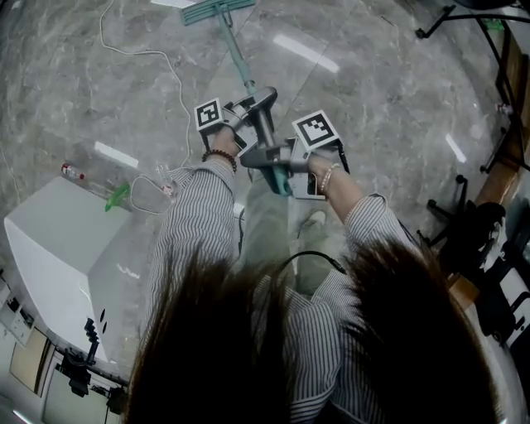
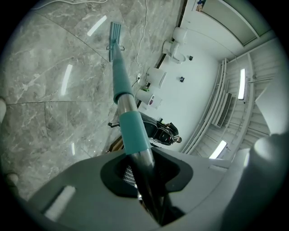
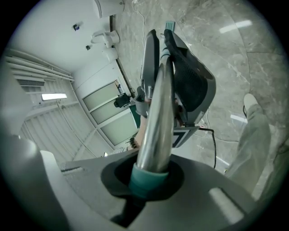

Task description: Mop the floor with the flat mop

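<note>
Striped sleeves (image 1: pixel 195 219), bead bracelet (image 1: pixel 219 155), grey left tool (image 1: pixel 261 103) and right tool (image 1: pixel 277 161), black-and-white marker cubes (image 1: pixel 209 114).

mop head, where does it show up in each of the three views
Head view: the mop head sits at the top edge, left of centre.
Left gripper view: it is in the upper part, left of centre, at the pole's far end.
Right gripper view: it is a small teal patch near the top, just right of centre.
Shared landmark: the mop pole runs to it in every view.

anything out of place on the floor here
A clear plastic bottle lies on its side beside the white box, and a loose white cable snakes across the grey marble floor near the teal flat mop.
</note>
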### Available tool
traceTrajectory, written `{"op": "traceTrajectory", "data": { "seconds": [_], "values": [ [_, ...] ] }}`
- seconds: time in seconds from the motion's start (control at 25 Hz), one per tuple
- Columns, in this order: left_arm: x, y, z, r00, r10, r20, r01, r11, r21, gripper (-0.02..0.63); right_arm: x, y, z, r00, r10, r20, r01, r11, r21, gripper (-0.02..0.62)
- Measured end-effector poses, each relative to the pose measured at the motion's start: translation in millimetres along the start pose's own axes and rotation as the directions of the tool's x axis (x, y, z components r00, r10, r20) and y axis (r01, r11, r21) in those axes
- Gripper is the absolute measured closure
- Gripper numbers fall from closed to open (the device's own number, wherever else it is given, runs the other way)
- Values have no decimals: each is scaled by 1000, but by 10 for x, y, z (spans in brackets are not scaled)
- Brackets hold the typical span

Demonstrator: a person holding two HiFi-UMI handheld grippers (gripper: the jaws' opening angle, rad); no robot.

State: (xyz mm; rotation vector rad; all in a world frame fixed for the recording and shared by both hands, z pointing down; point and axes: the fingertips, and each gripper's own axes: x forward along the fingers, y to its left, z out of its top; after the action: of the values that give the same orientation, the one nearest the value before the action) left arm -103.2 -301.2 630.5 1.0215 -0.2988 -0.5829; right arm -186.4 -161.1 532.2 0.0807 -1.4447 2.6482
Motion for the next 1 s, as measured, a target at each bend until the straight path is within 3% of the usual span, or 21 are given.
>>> {"op": "traceTrajectory", "data": {
  "seconds": [0.12,0.48,0.76,1.0],
  "values": [
    [-8,42,-150,1000,-17,11,17,1000,9,526,-83,-55,-139,1000,9,-4,-9,1000,-13,594],
    [-180,408,-1081,997,-52,61,50,998,24,520,-497,-497,-1042,998,4,-63,-8,998,-69,594],
    [-446,1022,-2113,987,-99,124,98,995,19,523,-969,-1233,-2016,995,4,-101,-12,997,-81,594],
    [-652,1639,-3204,986,-104,129,103,995,16,529,-1481,-1950,-3026,984,-69,-163,52,993,-102,594]
  ]
}}
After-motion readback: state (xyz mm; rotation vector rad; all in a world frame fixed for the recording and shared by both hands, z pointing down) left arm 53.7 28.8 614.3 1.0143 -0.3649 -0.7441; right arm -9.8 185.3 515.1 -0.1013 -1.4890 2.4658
